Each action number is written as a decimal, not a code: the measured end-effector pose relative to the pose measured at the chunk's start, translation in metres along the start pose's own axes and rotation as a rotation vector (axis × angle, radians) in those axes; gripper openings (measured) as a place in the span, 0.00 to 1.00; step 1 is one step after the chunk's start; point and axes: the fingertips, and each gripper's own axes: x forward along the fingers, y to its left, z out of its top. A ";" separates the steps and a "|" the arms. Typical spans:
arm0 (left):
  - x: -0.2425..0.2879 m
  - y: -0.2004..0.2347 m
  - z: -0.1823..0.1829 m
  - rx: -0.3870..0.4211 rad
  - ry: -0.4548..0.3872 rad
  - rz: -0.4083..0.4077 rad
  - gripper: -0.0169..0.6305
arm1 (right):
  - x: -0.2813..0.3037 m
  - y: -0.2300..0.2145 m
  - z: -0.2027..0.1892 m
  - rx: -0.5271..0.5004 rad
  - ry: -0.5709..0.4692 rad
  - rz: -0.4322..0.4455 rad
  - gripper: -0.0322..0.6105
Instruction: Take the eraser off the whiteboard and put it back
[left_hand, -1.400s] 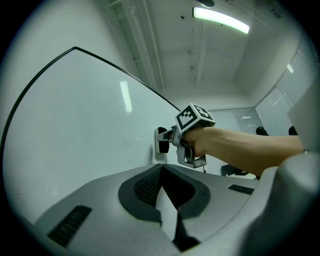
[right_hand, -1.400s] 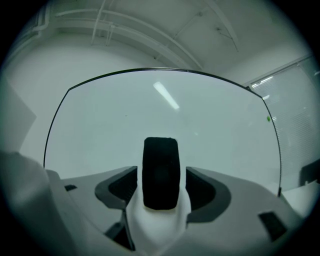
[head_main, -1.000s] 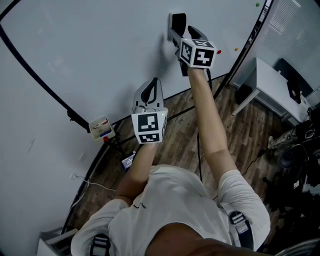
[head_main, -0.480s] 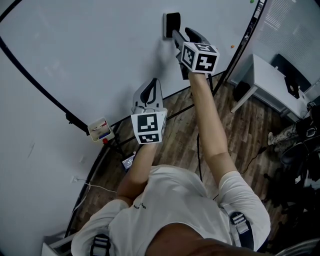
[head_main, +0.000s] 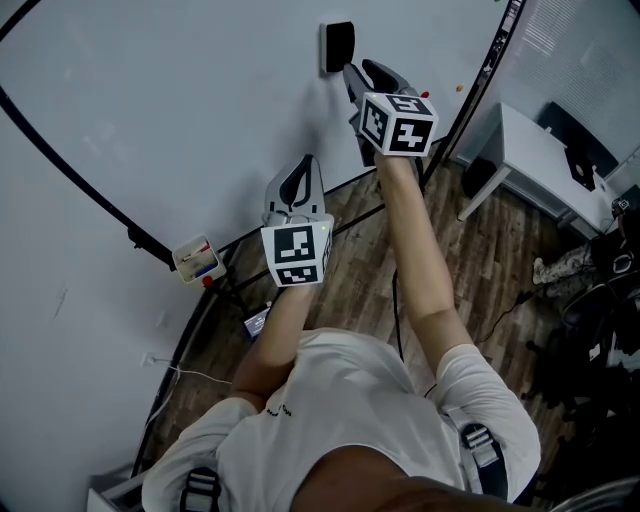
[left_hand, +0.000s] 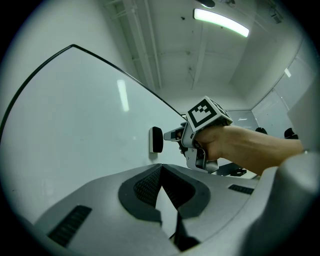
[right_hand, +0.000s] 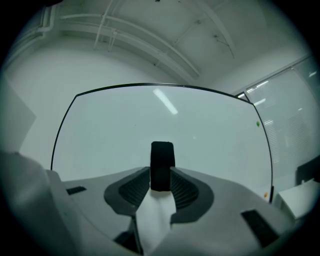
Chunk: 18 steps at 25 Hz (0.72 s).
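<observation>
The black eraser (head_main: 338, 47) sticks to the whiteboard (head_main: 180, 100), standing upright. My right gripper (head_main: 357, 72) hovers just off the eraser's lower right. The left gripper view shows the eraser (left_hand: 156, 139) on the board with the right gripper's (left_hand: 171, 134) tips just short of it. In the right gripper view the eraser (right_hand: 162, 162) stands straight ahead, seen through the gap of the right gripper (right_hand: 161, 175). Its jaws are closing with no pad pressing on the eraser. My left gripper (head_main: 308, 165) is held lower, near the board's bottom edge, shut and empty, as the left gripper (left_hand: 160, 167) also appears in its own view.
A small marker tray (head_main: 197, 256) hangs on the board's lower frame at the left. A white table (head_main: 545, 160) stands at the right on the wooden floor (head_main: 500, 280). Small coloured magnets (head_main: 459, 88) sit near the board's right edge.
My right gripper has drawn back from the eraser, which stays on the board and now shows whole. The left gripper has kept still.
</observation>
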 end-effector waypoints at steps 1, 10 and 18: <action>0.000 -0.001 0.000 0.000 0.000 -0.002 0.03 | -0.002 0.002 0.000 -0.005 -0.003 0.002 0.26; 0.000 -0.007 0.004 0.008 -0.012 -0.015 0.03 | -0.025 0.019 -0.007 -0.039 -0.008 0.028 0.11; 0.000 -0.013 0.003 0.005 -0.009 -0.031 0.03 | -0.034 0.025 -0.023 -0.025 0.013 0.026 0.09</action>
